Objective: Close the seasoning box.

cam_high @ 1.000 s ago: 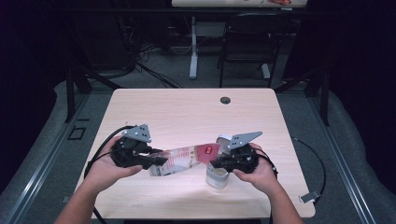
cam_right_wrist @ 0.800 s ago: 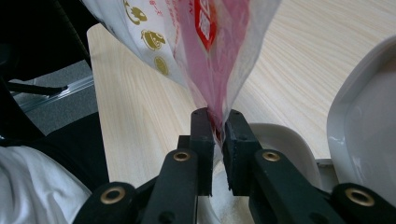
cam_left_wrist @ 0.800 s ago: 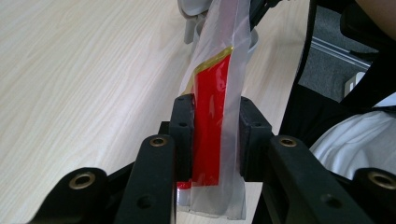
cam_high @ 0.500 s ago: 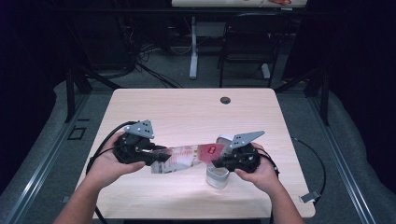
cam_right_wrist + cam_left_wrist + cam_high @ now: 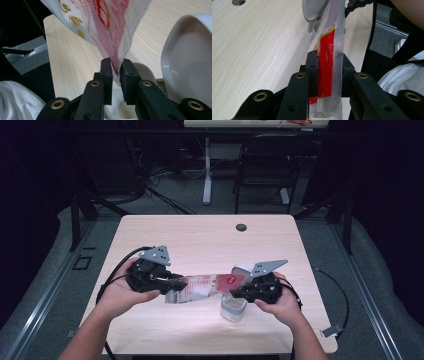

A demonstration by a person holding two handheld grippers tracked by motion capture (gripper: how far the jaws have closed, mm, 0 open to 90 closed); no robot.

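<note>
A clear plastic bag (image 5: 205, 287) with red print hangs stretched between both grippers over the table. My left gripper (image 5: 172, 282) is shut on its wider end; the bag (image 5: 329, 37) fills the gap at the left gripper (image 5: 329, 55), whose jaws have just been closing. My right gripper (image 5: 237, 292) pinches the narrow end; the right gripper (image 5: 116, 60) has that end between its pads, and its jaws have just been opening a little. Under that end stands a small clear container (image 5: 233, 307) with white powder (image 5: 120, 110) inside, its white lid (image 5: 187, 57) flipped up.
The wooden table (image 5: 200, 235) has a round cable hole (image 5: 241, 227) at its far side. Cables trail from both grippers off the table's sides. The right edge (image 5: 310, 285) lies close to my right hand. A desk and a chair stand beyond.
The left gripper has edged slightly away from the person and rightward with its end of the bag. The right gripper and the container have stayed where they were.
</note>
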